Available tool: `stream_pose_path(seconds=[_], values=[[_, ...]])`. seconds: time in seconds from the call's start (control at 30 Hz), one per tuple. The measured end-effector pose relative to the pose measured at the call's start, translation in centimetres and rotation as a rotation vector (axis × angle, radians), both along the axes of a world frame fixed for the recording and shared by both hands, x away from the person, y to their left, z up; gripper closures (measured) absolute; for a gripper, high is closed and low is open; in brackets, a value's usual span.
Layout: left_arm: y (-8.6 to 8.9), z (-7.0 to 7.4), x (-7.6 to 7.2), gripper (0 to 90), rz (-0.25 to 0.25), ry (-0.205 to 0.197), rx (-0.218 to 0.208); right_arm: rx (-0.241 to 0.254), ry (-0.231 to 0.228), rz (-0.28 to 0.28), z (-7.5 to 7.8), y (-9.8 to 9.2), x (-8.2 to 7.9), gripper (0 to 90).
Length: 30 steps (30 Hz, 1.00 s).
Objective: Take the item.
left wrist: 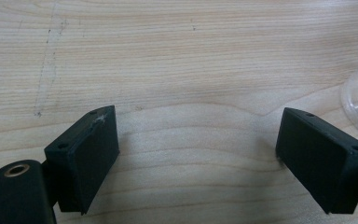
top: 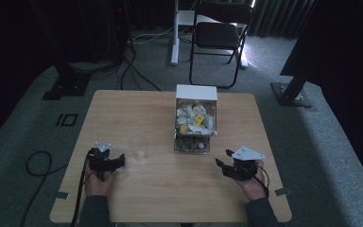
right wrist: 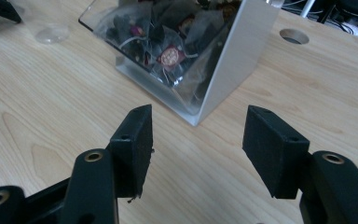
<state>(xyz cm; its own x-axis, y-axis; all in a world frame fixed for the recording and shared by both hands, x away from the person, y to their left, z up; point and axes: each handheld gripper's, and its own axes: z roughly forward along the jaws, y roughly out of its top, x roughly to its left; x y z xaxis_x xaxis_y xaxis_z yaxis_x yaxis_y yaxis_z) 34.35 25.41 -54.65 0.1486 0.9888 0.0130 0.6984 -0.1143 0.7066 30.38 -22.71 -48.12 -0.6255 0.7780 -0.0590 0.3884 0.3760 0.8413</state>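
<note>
Starting with both grippers' fingers wide and empty, the right gripper (top: 228, 166) should probably approach the sachet dispenser (top: 195, 124) squarely while the left gripper (top: 108, 161) steadies the clear cup (top: 138, 146) on the worktop (top: 170, 189).

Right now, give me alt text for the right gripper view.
Two black fingers stand apart and empty above a wooden table, aimed at the corner of a clear dispenser box full of tea bags.

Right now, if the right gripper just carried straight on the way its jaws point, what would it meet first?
Probably the dispenser box of tea bags: in the right gripper view its near corner sits just beyond the right gripper, whose jaws stand open with bare table between. Depth is hard to judge.
</note>
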Motion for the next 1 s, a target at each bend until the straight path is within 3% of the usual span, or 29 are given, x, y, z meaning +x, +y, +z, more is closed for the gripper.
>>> stream_pose_path(seconds=[0.43,0.8,1.0], values=[[-0.1,0.0,-0.1,13.6,0.003,0.001,0.000,0.020,-0.039,0.050,1.0,2.2,0.6,53.5],[-0.1,0.0,-0.1,13.6,0.004,0.001,0.000,-0.012,-0.058,0.073,0.8,4.2,1.3,67.8],[-0.1,0.0,-0.1,13.6,0.004,0.001,0.000,-0.010,-0.059,0.079,0.5,5.1,1.7,67.5]])
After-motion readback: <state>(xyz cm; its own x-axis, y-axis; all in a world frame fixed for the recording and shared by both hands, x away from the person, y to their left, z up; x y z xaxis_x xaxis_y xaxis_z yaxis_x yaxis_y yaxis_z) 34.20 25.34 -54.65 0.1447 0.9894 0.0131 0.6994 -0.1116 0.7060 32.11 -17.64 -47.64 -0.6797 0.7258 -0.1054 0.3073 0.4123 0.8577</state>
